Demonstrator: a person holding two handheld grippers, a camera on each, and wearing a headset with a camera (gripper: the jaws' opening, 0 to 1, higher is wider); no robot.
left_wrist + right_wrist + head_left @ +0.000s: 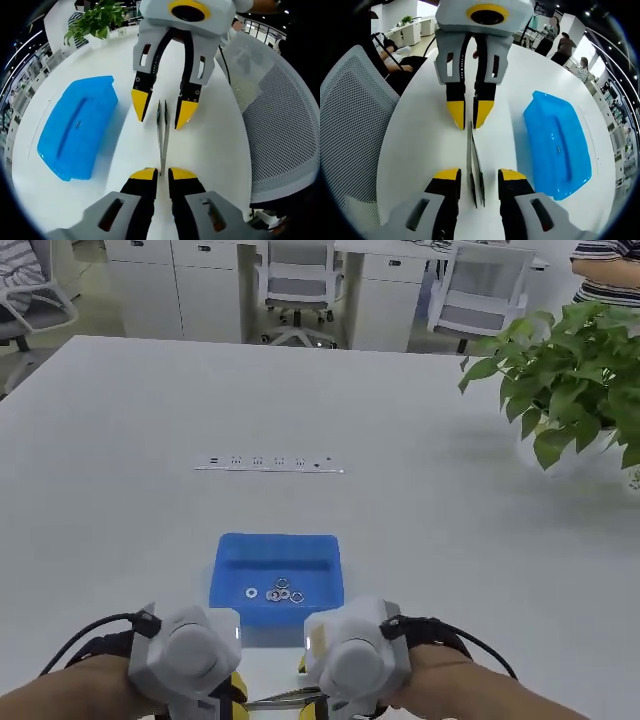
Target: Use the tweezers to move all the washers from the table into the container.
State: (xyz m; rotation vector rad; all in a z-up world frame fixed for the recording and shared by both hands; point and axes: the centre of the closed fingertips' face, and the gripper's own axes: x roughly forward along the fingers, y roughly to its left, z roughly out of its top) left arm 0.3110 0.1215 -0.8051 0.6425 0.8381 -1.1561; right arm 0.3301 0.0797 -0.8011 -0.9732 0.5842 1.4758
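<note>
Grey grippers [163, 174] [480, 175], yellow-tipped black jaws, black cables [90, 633].

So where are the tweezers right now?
Near table edge in the head view: the tweezers span between the left gripper and right gripper, near the blue container.

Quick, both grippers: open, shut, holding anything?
Left gripper: shut on one end of the tweezers.
Right gripper: open, jaws either side of the tweezers, not clamping.

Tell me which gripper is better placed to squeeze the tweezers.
Right. The right gripper holds its open jaws either side of the tweezers, at their spread arms; the left gripper is shut on their joined end.
</note>
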